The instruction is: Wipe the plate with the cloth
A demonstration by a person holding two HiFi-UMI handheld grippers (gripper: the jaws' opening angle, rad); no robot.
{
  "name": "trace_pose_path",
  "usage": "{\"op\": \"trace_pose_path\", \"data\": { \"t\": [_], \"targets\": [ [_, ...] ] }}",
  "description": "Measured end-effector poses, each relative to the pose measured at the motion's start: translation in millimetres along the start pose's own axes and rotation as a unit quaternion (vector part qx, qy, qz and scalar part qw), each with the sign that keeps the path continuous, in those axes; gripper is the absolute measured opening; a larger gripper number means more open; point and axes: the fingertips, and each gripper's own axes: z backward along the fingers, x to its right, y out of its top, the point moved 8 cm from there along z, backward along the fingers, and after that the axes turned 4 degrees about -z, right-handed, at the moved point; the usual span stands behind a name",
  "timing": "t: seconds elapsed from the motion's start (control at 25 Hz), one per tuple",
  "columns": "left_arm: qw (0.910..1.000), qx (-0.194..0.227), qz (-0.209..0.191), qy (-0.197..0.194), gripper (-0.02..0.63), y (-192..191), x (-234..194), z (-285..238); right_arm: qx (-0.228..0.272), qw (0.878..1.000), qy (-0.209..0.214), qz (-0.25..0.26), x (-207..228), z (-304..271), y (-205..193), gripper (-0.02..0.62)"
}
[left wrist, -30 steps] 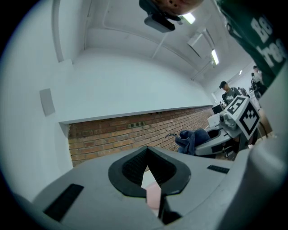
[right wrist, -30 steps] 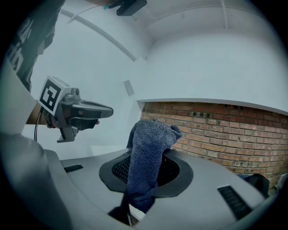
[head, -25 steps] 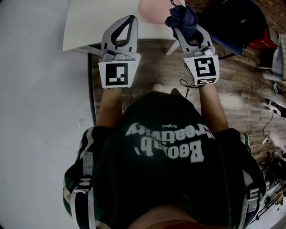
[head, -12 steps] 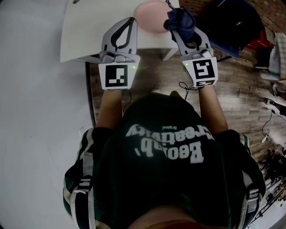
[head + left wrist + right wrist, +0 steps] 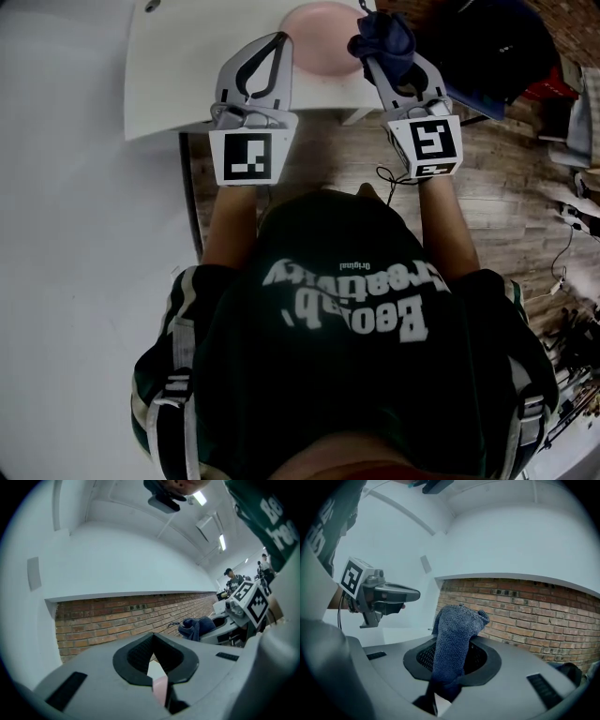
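From the head view, a white desk (image 5: 183, 70) sits at the top of the picture with a pink plate (image 5: 323, 42) on it, close to the near edge and partly cut off by the frame. The left claw (image 5: 276, 40) reaches over the desk just to the left of the plate. Its two fingers meet at the tips, closing a loop with nothing in it. The right claw (image 5: 384, 66) is just to the right of the plate, pinched on a dark blue cloth (image 5: 382, 34) that bunches up past the fingertips near the plate's right rim; whether the cloth touches the plate cannot be told. Below, the person's arms and dark green shirt (image 5: 347, 356) fill the frame above a wooden floor (image 5: 506, 178). In the left gripper view, the left claw (image 5: 152, 639) has its tips together and holds nothing. A sliver of pink plate (image 5: 161, 689) and white desk shows through the narrow slit between the pads. Beyond are a brick wall (image 5: 108, 620) and, to the right, the other claw carrying the blue cloth (image 5: 194, 627). In the right gripper view, the right claw (image 5: 451, 665) is closed on the cloth (image 5: 454, 634), which stands up between the black pads in a thick fold. The left claw (image 5: 389, 595) hangs off to the left, and the brick wall (image 5: 525, 613) runs behind.
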Motion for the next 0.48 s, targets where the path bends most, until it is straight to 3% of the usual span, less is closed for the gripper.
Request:
{"op": "trace_pose_path", "data": {
  "t": [0.08,0.24,0.48],
  "targets": [
    [0.9999,-0.004,-0.001,-0.011,0.003,6,-9,-10,-0.006,1.000,-0.005,-0.011,7,-11,7,0.077],
    [0.9996,-0.012,0.009,-0.022,0.003,-19,-16,-28,-0.016,1.000,-0.007,-0.011,9,-35,-9,0.077],
    [0.9979,0.018,0.015,-0.061,0.003,-22,-36,-64,-0.033,0.999,-0.035,-0.003,14,-61,0,0.077]
  ]
}}
